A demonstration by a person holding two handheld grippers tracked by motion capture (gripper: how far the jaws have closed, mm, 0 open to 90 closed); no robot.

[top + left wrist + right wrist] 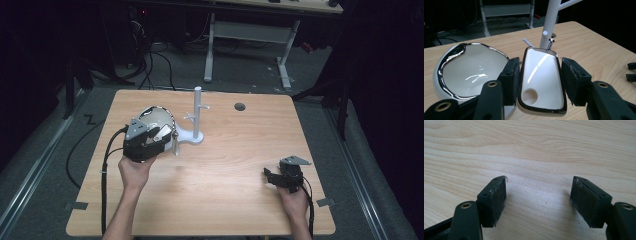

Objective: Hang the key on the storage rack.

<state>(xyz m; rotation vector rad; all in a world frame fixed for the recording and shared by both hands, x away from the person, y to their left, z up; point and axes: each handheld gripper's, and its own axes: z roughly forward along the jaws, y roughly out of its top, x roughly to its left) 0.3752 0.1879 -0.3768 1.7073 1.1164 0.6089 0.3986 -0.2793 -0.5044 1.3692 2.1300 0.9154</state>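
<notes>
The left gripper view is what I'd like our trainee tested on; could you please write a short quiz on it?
1. True or false: the left gripper is shut on the cup's flat white handle.
2. What stands just beyond the handle? A) a white rack post B) a bottle C) a box
3. Fill in: the wooden table under the open right gripper is ____.

Key:
1. True; a pad presses each side of the handle, with the cup's bowl at the left.
2. A, the white rack post.
3. Bare; only the wooden table lies between its pads.
</notes>
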